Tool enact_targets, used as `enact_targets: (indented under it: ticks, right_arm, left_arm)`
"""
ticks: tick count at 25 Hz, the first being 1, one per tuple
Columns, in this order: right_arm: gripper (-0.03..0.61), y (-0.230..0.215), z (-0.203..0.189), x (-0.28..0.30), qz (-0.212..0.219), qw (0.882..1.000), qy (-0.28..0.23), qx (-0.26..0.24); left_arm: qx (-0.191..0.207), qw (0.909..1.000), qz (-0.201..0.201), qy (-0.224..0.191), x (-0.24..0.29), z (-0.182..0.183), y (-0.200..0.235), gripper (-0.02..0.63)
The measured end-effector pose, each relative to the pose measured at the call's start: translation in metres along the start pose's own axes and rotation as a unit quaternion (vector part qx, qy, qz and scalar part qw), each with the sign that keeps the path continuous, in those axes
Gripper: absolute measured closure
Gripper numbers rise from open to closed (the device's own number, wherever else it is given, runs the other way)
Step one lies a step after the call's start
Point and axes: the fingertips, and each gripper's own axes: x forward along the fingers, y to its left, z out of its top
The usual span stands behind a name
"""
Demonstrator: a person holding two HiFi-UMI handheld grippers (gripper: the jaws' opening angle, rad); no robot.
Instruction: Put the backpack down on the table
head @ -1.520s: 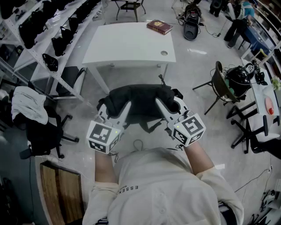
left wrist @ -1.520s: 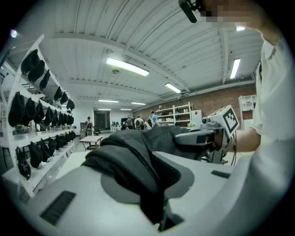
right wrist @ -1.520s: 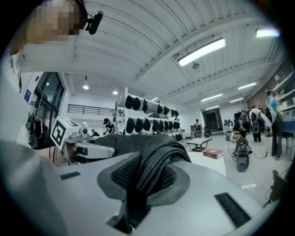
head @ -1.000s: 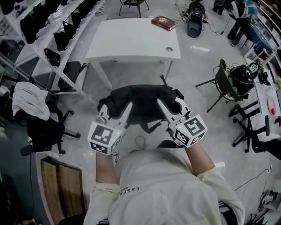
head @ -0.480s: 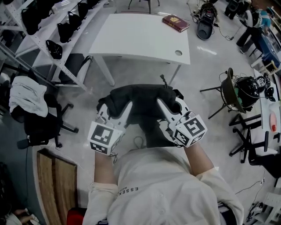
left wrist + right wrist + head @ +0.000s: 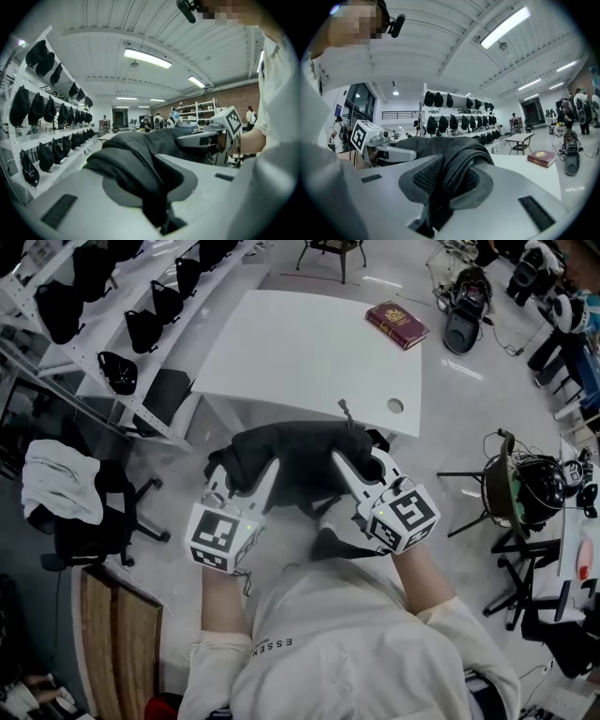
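A person holds a soft black fabric backpack [image 6: 298,457] up in the air, the left gripper [image 6: 265,474] clamped on a fold at its left side and the right gripper [image 6: 337,465] clamped on a fold at its right. The backpack hangs just at the near edge of a white rectangular table [image 6: 281,343], where a dark red book [image 6: 397,324] lies at the far right corner.

A red book [image 6: 397,324] lies well ahead of the right gripper [image 6: 358,460]. Shelves [image 6: 66,338] holding black bags [image 6: 145,329] stand ahead-left of the left gripper [image 6: 244,470]. A white cloth [image 6: 58,479] drapes a chair [image 6: 89,531] to its left.
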Motion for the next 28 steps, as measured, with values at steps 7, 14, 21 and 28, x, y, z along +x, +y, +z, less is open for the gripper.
enact_targets:
  ticks: [7, 14, 21, 28]
  right_arm:
    - [0.508, -0.093, 0.034, 0.047, 0.008, 1.000, -0.005, -0.026]
    - [0.506, -0.165, 0.064, 0.077, 0.002, 0.999, -0.024, -0.045]
    - [0.506, -0.212, 0.076, 0.114, -0.017, 0.998, -0.027, -0.062]
    - [0.505, -0.266, 0.078, 0.162, -0.060, 0.996, -0.024, -0.060]
  left_arm:
    - [-0.003, 0.9997, 0.006, -0.021, 0.092, 0.036, 0.043, 0.540]
    - [0.014, 0.9992, -0.003, -0.038, 0.163, 0.072, 0.072, 0.540]
    - [0.014, 0.9985, -0.024, -0.046, 0.215, 0.084, 0.109, 0.540]
    - [0.018, 0.9966, -0.067, -0.044, 0.279, 0.088, 0.157, 0.540]
